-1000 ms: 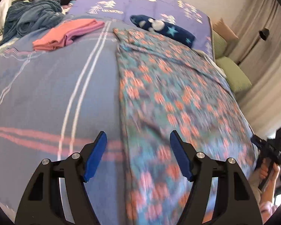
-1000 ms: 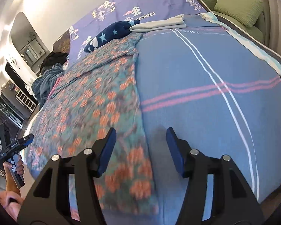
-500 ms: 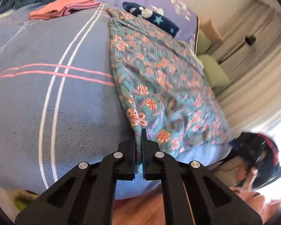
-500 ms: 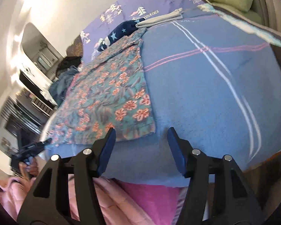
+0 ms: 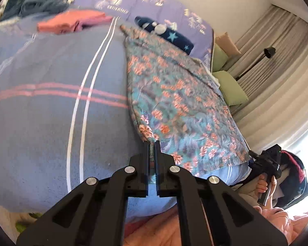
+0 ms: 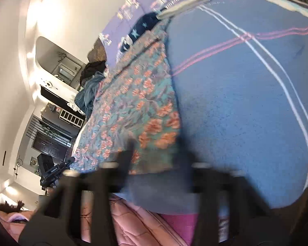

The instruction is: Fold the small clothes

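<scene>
floral garment (image 5: 180,102): one
pink folded clothes (image 5: 71,21): one pile
star-print navy item (image 5: 166,34): one
green cushions (image 5: 232,88): two
tools (image 5: 152,145): two

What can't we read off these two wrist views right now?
- Right gripper, right wrist view: motion blur smears the fingers, so its hold on the floral garment near corner is unreadable.
- Left gripper, left wrist view: shut on the garment's other near corner; the pinched edge hides between the fingers.
- Garment type: laid flat and blurred, unclear.
- Pink folded clothes: far and soft, count unclear.
</scene>
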The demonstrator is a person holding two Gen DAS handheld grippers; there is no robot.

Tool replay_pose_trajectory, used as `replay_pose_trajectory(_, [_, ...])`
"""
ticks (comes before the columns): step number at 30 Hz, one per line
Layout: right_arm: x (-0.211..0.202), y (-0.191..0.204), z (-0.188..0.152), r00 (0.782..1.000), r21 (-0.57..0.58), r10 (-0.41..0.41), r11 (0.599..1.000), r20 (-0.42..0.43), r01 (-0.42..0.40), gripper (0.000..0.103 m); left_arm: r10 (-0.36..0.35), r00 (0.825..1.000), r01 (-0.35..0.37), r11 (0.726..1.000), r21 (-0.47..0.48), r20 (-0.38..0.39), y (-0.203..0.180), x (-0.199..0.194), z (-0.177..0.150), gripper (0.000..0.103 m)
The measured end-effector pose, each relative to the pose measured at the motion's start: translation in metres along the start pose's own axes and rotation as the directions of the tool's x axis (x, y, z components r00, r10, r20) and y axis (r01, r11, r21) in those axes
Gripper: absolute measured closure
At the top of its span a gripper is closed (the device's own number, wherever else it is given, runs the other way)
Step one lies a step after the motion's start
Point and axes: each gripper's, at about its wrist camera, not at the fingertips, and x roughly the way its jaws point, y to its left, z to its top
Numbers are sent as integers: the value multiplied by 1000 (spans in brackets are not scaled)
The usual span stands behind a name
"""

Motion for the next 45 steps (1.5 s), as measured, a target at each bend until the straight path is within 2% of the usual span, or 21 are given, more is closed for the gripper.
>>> replay_pose_trajectory(1, [3,-4,1,1000,34,12,999,-12,-11,95,3,1000,-4,1000,-26,-9,5,4,0,96])
replay_pose_trajectory(3, [-4,-2,2,998,58,43,997,40,-45,96,-28,999,26,997,-75,-24,11,9,-1,92])
replay_pose_trajectory(4, [-11,1,2,996,54,51,997,70,-55,96,-22,1000,21,996,-87,-17,12,8,-1,99])
replay_pose_trajectory(6, [-32,11,3,986,48,100,993,137,-107,96,-38,999,39,995,-95,14,6,-3,4,101])
replay_pose_trajectory(7, [-44,20,3,979,29,118,992,169,-125,96,-57,997,61,995,-80,57,-1,-16,8,101])
replay_pose_trajectory(10, [-59,45,5,977,-54,74,996,197,-65,96,-56,987,55,998,14,148,-26,-51,21,101])
replay_pose_trajectory(12, [-55,51,6,980,-69,55,997,192,-43,96,-42,985,35,998,42,165,-33,-58,24,101])
replay_pose_trajectory(17, [-54,38,7,969,1,99,995,224,-102,96,-79,980,84,996,-17,183,-22,-59,25,102])
replay_pose_trajectory(19, [-62,46,10,961,-20,112,994,252,-111,96,-111,971,122,992,-39,213,-21,-62,29,102])
replay_pose_trajectory(21, [-75,65,11,950,-88,116,992,291,-95,96,-128,955,135,991,-10,267,-31,-77,33,102])
replay_pose_trajectory(25, [-95,96,13,934,-185,136,980,331,-77,96,-122,937,104,992,71,326,-56,-99,35,102])
replay_pose_trajectory(30, [-125,101,-2,916,-188,150,979,372,-84,96,-117,926,98,993,71,359,-65,-130,22,103])
replay_pose_trajectory(32, [-134,108,-8,915,-203,99,979,391,-19,96,-99,912,69,994,89,398,-70,-145,19,103])
replay_pose_trajectory(33, [-136,111,-9,916,-215,84,977,393,3,96,-89,900,48,993,106,426,-74,-156,17,103])
replay_pose_trajectory(35, [-132,111,-6,919,-227,94,974,383,-5,96,-83,883,32,993,117,462,-76,-165,18,103])
replay_pose_trajectory(36, [-128,111,-4,920,-224,96,975,380,-9,96,-74,882,21,993,118,466,-76,-164,21,103])
replay_pose_trajectory(38, [-118,108,0,926,-213,84,977,369,-4,96,-41,907,6,996,85,419,-68,-146,27,103])
replay_pose_trajectory(40, [-106,102,4,933,-194,56,981,355,15,96,-16,955,-4,998,66,298,-56,-111,30,103])
replay_pose_trajectory(42, [-97,95,6,943,-171,29,985,333,30,96,4,986,-14,998,57,168,-46,-74,24,94])
replay_pose_trajectory(43, [-94,91,6,944,-159,19,987,329,36,95,9,995,-14,998,53,98,-40,-57,18,83])
replay_pose_trajectory(45, [-90,85,6,945,-142,0,989,327,49,95,5,1000,-5,999,38,3,-32,-35,9,72])
